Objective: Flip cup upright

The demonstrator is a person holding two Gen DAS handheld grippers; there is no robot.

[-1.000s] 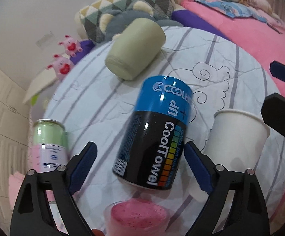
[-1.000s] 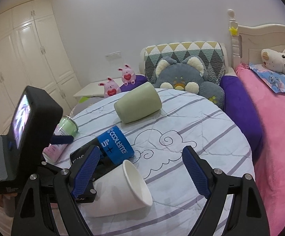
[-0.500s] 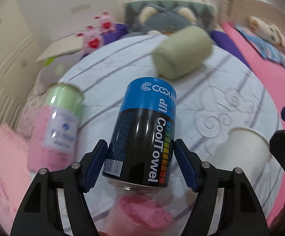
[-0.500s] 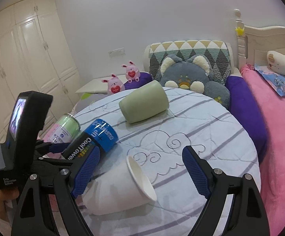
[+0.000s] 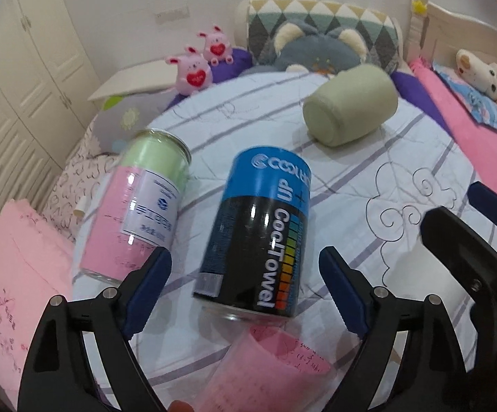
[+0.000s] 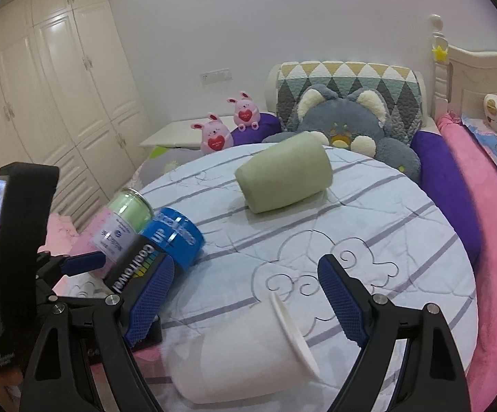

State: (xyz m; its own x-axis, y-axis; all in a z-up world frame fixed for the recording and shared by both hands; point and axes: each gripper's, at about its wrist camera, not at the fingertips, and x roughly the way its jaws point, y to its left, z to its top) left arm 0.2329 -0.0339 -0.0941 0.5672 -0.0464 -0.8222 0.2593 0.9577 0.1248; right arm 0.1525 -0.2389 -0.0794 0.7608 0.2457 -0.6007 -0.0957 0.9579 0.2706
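Observation:
A white paper cup (image 6: 245, 350) lies on its side on the round quilted table (image 6: 385, 226), its mouth toward the right. My right gripper (image 6: 245, 304) is open, its fingers on either side of the cup, just above it. In the left wrist view the cup (image 5: 419, 274) is a pale blur behind the right gripper's black arm. My left gripper (image 5: 245, 288) is open, its fingers straddling a blue and black CoolTowel can (image 5: 262, 237) without touching it. The can (image 6: 159, 250) stands tilted at the table's left.
A green and pink can (image 5: 138, 202) stands left of the CoolTowel can. A pale green cup (image 6: 284, 175) lies on its side at the table's far side. A pink cup (image 5: 269, 367) sits under the left gripper. Plush toys (image 6: 351, 127) and a pink bed (image 6: 495, 206) border the table.
My left gripper closed on the CoolTowel can half a second ago and has now opened wide. The left view swung left. The right gripper stayed open over the white cup.

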